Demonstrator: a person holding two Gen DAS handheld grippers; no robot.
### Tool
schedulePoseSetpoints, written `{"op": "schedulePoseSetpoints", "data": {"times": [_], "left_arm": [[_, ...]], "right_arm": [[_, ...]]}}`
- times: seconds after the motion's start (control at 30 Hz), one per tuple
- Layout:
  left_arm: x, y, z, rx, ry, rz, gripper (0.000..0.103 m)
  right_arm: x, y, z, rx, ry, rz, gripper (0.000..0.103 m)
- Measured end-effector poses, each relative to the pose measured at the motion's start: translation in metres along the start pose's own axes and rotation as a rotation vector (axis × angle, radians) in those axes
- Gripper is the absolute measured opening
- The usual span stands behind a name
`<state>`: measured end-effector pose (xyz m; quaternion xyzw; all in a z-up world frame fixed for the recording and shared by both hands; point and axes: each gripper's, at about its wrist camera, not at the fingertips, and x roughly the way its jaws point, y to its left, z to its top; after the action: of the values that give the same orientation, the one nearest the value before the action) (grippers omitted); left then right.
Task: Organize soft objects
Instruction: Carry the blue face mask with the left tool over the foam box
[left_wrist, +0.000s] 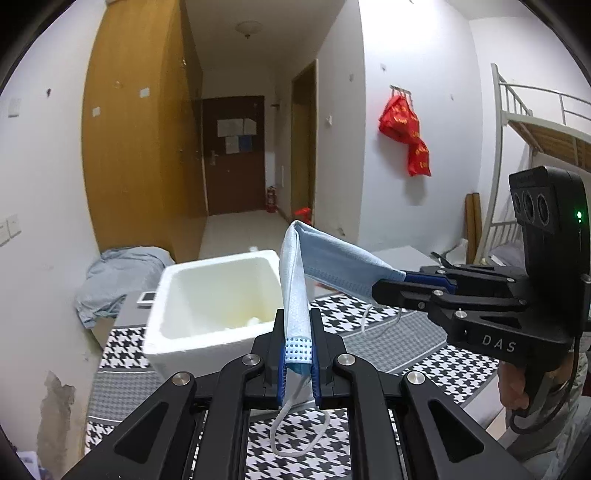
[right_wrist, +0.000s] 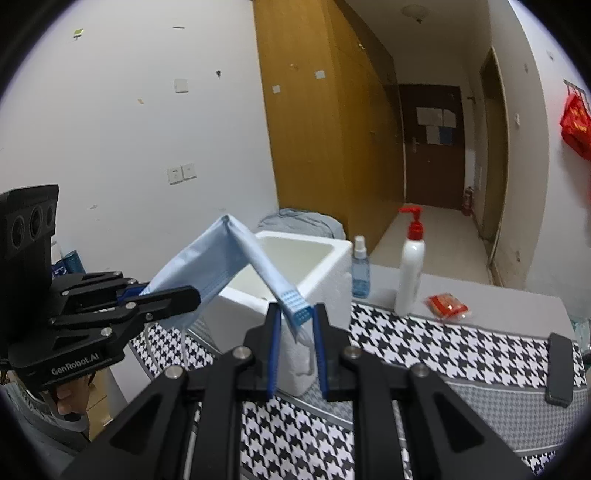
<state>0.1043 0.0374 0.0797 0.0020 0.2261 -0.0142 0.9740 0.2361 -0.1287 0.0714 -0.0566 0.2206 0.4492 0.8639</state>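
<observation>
A light blue face mask (left_wrist: 325, 264) hangs folded like a tent between the two grippers, above the houndstooth cloth. My left gripper (left_wrist: 299, 354) is shut on one short end of it; an ear loop (left_wrist: 295, 432) dangles below. In the right wrist view the right gripper (right_wrist: 297, 328) has its jaws parted, and the other end of the mask (right_wrist: 295, 304) lies between them without being pinched. The left gripper (right_wrist: 166, 295) shows there at the left, shut on the mask. The right gripper (left_wrist: 384, 286) shows from the side in the left wrist view. A white foam box (left_wrist: 218, 295) stands open just behind the mask.
A white pump bottle (right_wrist: 410, 269), a blue spray bottle (right_wrist: 360, 267) and a red packet (right_wrist: 447, 305) stand right of the foam box (right_wrist: 314, 258). A black phone (right_wrist: 559, 369) lies at the right. Grey cloth (left_wrist: 118, 273) is heaped behind the table. A phone (left_wrist: 147, 297) lies left of the box.
</observation>
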Motion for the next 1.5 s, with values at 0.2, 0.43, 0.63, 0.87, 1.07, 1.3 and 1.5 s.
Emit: {"op": "schedulePoseSetpoints", "data": {"times": [0.2,0.43,0.63,0.87,1.07,1.3,1.5], "left_arm": [[-0.013,0.011,-0.004,-0.013,-0.021,0.05,0.011],[-0.026,0.028,-0.004,-0.026,-0.042,0.114,0.011],[-0.026,0.037,0.005,-0.018,-0.068,0.128,0.011],[-0.012,0.049,0.014,-0.015,-0.078,0.127,0.011],[0.004,0.055,0.023,-0.008,-0.071,0.125,0.011],[0.027,0.064,0.03,-0.009,-0.045,0.133,0.011],[0.045,0.068,0.031,-0.018,-0.018,0.138,0.011]], "right_arm": [[0.005,0.016,0.008,-0.017,-0.007,0.025,0.02],[0.021,0.04,0.017,-0.044,0.009,0.053,0.02],[0.03,0.053,0.029,-0.068,-0.002,0.048,0.02],[0.044,0.05,0.044,-0.062,-0.005,0.018,0.02],[0.058,0.044,0.055,-0.059,0.009,0.0,0.02],[0.073,0.038,0.062,-0.059,0.027,-0.022,0.02],[0.084,0.033,0.064,-0.05,0.046,-0.027,0.02]]}}
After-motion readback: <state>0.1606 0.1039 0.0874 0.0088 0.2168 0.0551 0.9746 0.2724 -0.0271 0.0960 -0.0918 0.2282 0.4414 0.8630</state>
